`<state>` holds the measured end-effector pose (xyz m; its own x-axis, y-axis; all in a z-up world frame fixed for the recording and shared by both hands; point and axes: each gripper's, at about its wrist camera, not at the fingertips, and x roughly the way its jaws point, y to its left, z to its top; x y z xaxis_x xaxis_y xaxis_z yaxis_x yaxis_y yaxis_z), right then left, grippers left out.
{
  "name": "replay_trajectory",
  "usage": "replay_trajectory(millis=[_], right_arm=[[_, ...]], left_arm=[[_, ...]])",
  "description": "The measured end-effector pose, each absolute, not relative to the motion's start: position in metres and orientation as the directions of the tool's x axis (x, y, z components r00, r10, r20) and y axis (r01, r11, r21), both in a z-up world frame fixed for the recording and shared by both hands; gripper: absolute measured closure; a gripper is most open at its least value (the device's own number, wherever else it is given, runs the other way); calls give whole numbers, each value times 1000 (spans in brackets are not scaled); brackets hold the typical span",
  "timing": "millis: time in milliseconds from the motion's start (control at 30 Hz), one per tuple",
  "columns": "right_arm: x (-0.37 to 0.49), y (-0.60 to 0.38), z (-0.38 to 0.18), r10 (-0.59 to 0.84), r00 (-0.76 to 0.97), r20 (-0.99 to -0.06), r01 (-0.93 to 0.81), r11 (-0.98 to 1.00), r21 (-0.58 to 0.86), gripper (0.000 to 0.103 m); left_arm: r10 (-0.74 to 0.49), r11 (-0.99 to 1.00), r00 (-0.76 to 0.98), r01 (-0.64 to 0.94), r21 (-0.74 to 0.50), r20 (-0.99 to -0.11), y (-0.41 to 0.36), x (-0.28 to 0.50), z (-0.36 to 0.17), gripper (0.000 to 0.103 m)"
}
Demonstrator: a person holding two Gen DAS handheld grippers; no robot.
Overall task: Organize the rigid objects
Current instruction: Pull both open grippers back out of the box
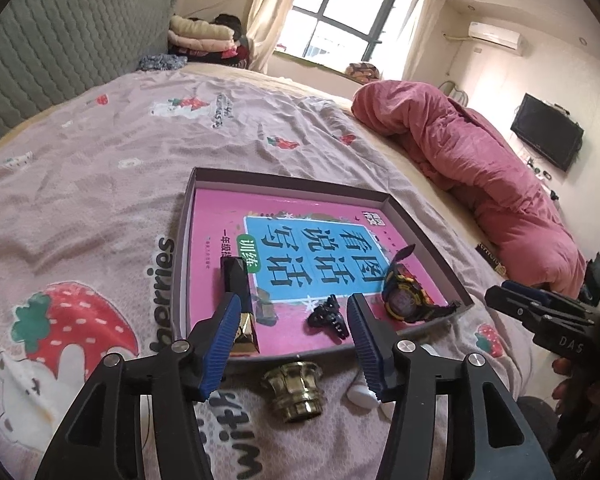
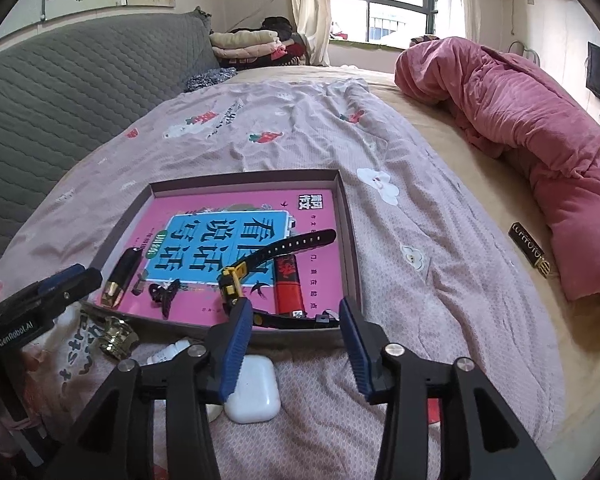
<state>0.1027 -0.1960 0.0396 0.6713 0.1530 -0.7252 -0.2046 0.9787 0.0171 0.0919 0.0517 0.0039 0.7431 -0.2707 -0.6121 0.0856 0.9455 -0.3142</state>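
I have both tools hovering at the near edge of the shallow box that lies on the strawberry-print bedspread; my left hand-held gripper has its blue pads apart with nothing between them, and my right hand-held gripper is likewise spread and empty. Inside the box, on the pink book that lines it, I see the lipstick toward the left wall, the black hair clip near the front edge, the yellow-and-black watch to the right of the clip, and the red lighter beside the watch strap; just outside the box's near wall lie the brass cap, a white earbud case and a small white bottle.
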Motion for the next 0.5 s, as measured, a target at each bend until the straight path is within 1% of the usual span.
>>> replay_trajectory(millis=[100,233,500], right_arm=[[97,-196,44,159,680,-716,-212,977,15,52],[92,-196,49,163,687,-708,-218,976,14,52],[82,-197,56,172,698,-695,-231,973,9,52]], left_arm=[[-265,951,750,101,-292,-605,46,82,10,45],[-256,957,755,110,-268,-604,39,72,15,39],[-247,962,756,116,-248,-606,36,60,19,39]])
